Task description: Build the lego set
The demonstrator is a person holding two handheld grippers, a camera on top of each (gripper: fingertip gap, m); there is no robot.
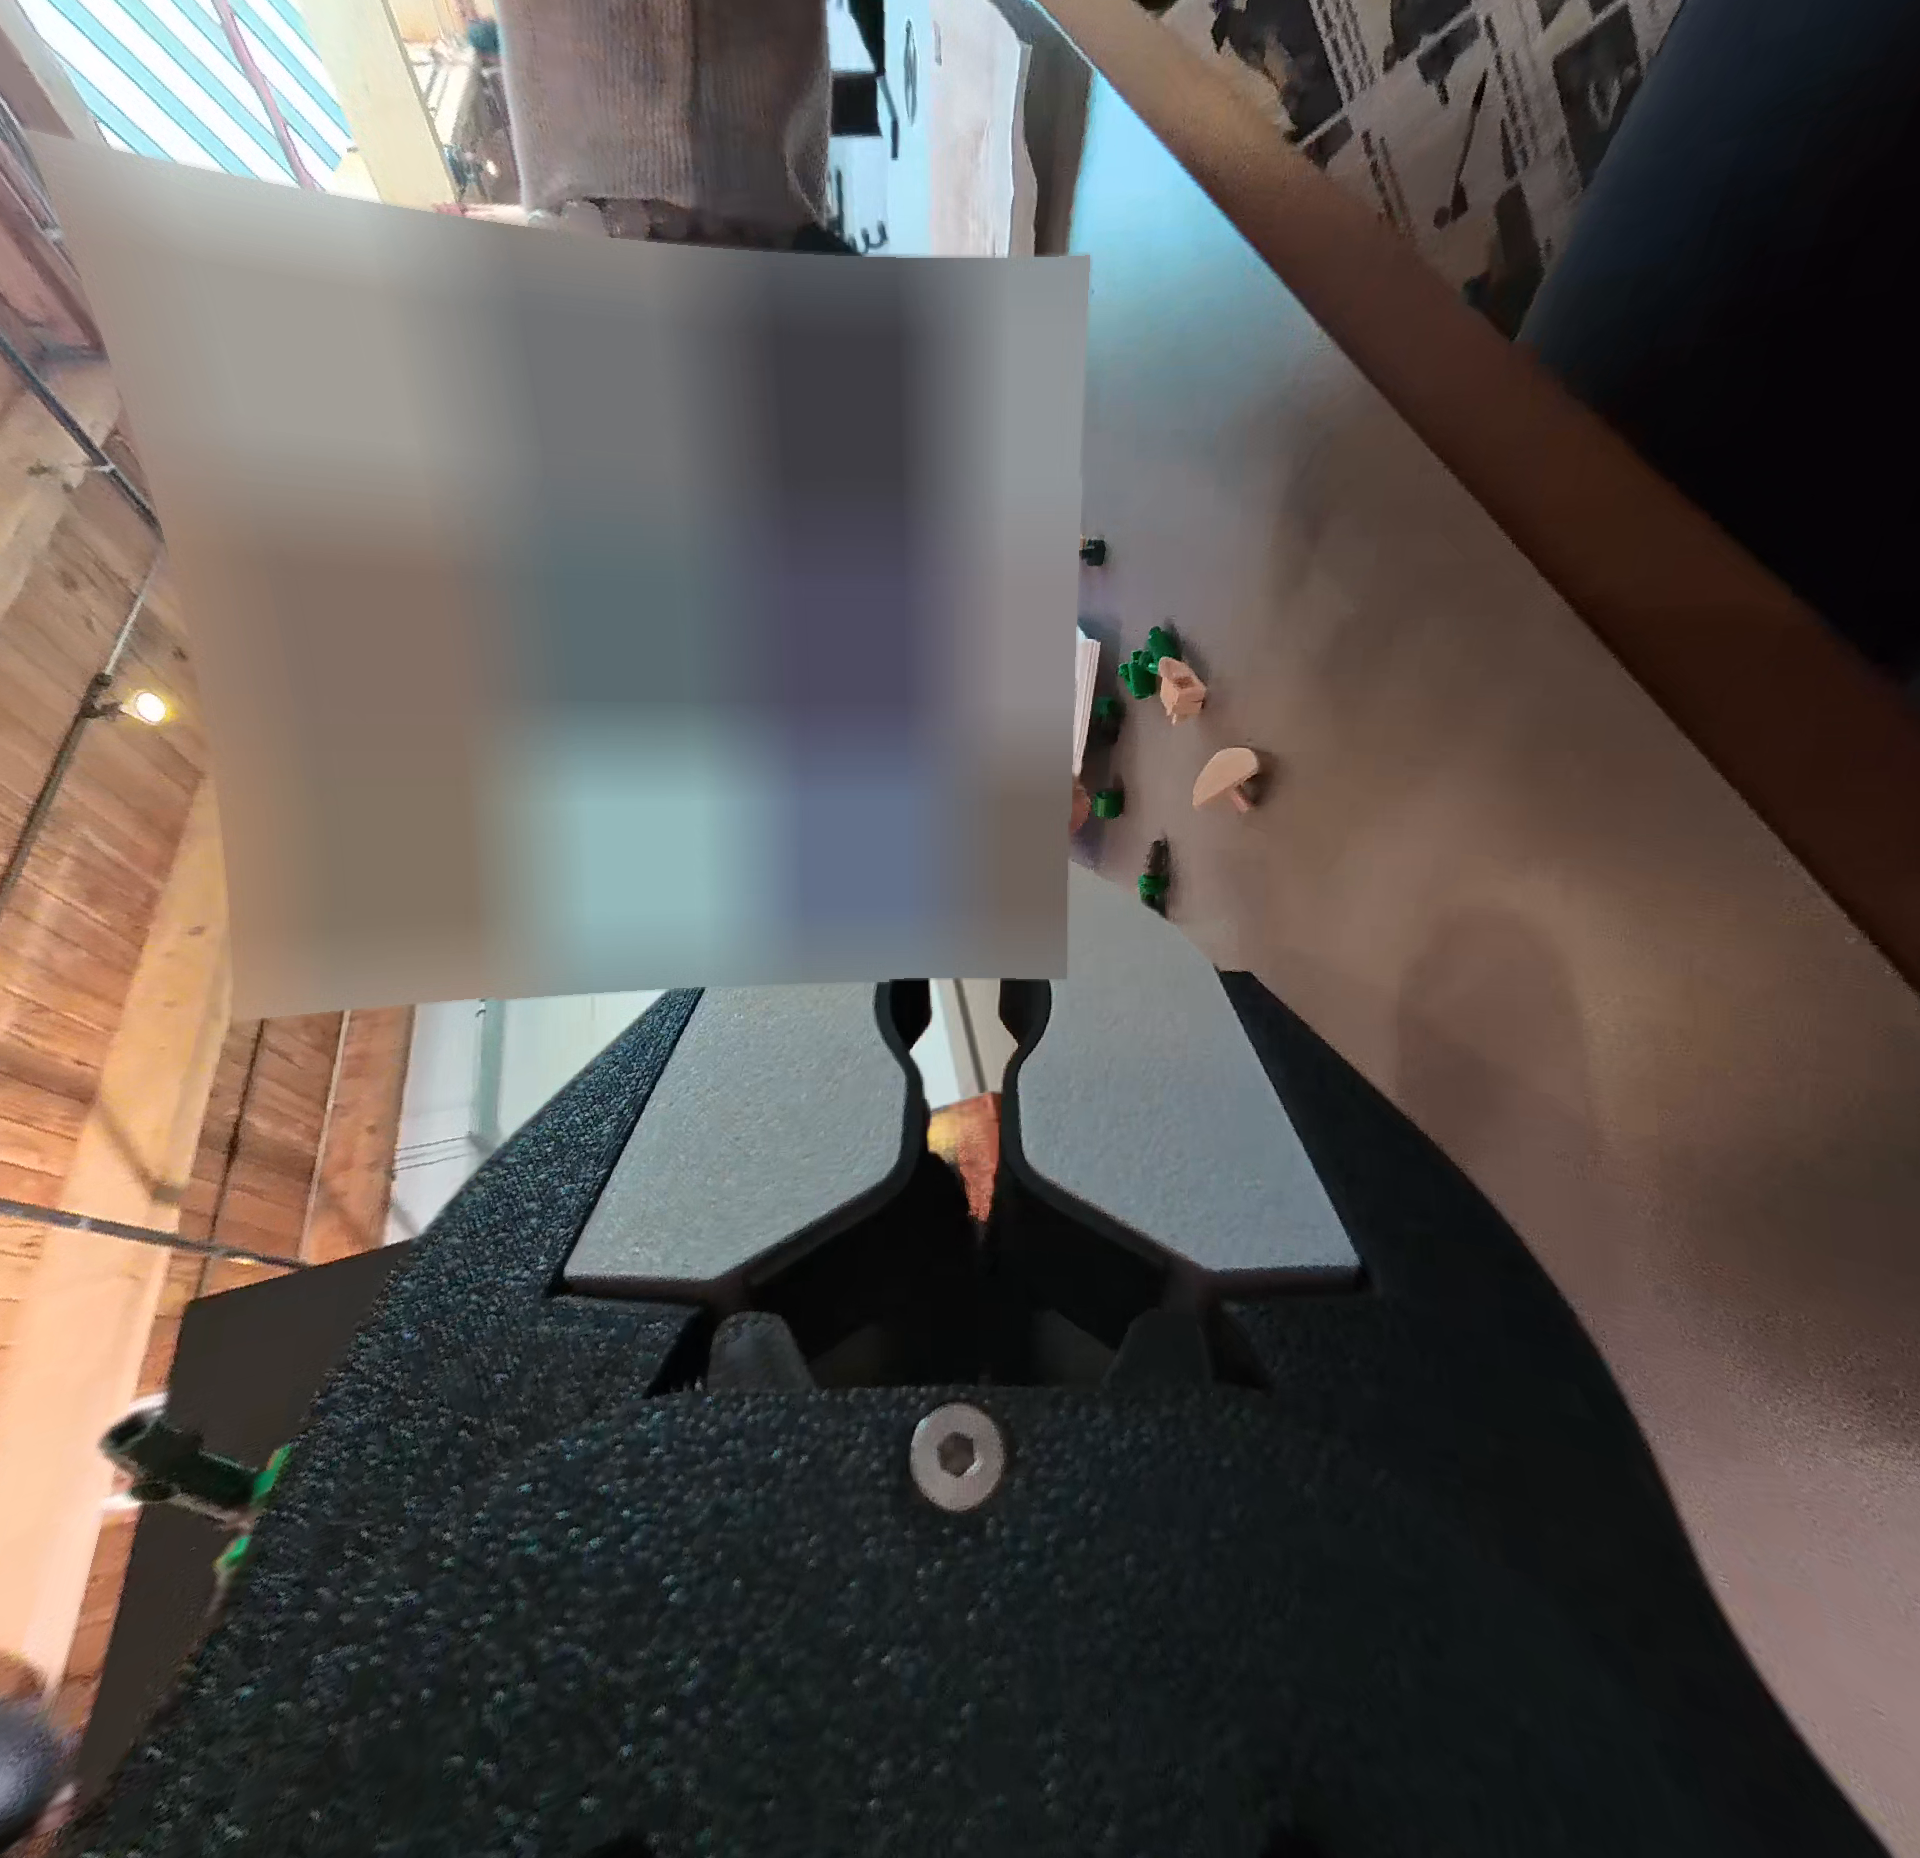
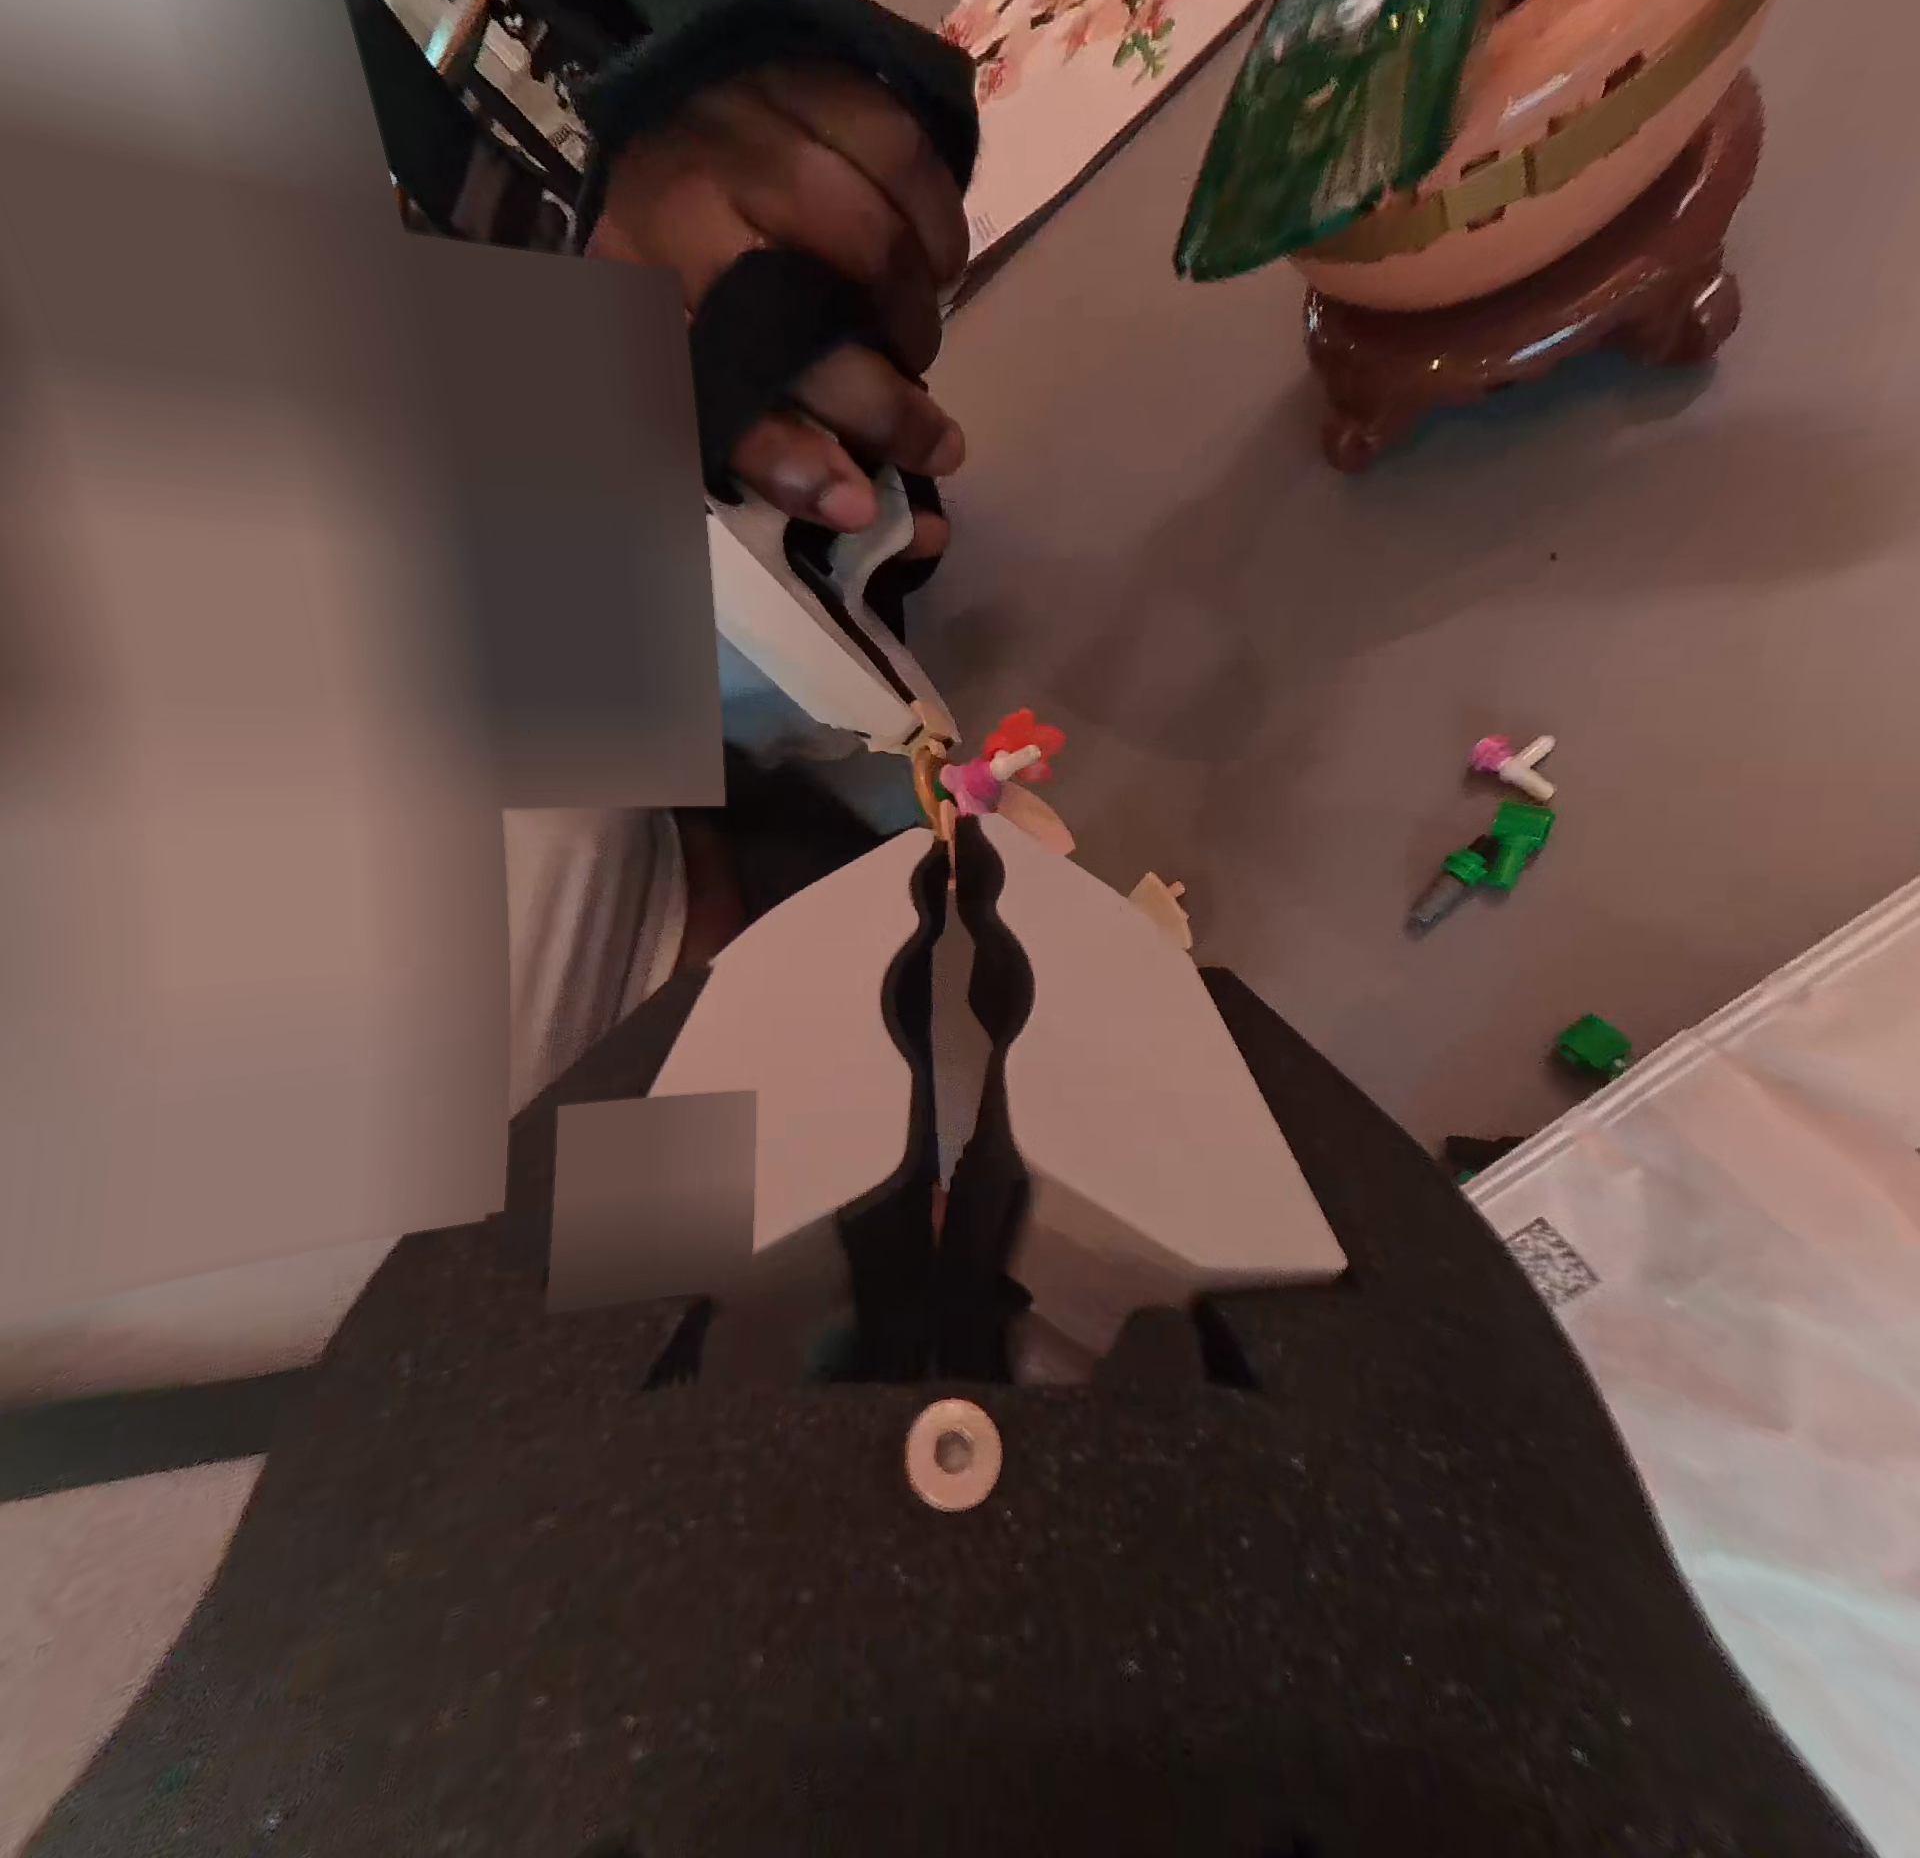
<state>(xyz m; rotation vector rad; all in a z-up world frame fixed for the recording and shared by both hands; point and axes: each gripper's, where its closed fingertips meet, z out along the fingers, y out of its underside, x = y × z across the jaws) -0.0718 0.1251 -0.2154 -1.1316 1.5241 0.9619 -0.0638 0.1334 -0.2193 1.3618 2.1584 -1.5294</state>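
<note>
In the right wrist view my right gripper (image 2: 953,840) is shut, its tips pinching the lower end of a small flower assembly (image 2: 977,782) with a pink bloom, a red bloom (image 2: 1027,738) and a cream petal (image 2: 1042,823). The left gripper (image 2: 928,736), held by a gloved hand (image 2: 821,250), comes in from above and is shut on the same assembly's tan end. In the left wrist view my left gripper (image 1: 961,1008) has its fingers close together, with the tips hidden behind a mosaic patch. A pink pot on a brown base (image 2: 1538,281) with a green leaf (image 2: 1340,104) stands at the back right.
On the grey table (image 2: 1299,613) lie a pink-and-white piece (image 2: 1512,764), a green piece (image 2: 1486,858), a green brick (image 2: 1590,1045) and a cream piece (image 2: 1164,899). A white paper bag (image 2: 1714,1341) lies at the right. A flower-printed booklet (image 2: 1091,63) lies at the back. Green and tan pieces (image 1: 1164,681) show in the left wrist view.
</note>
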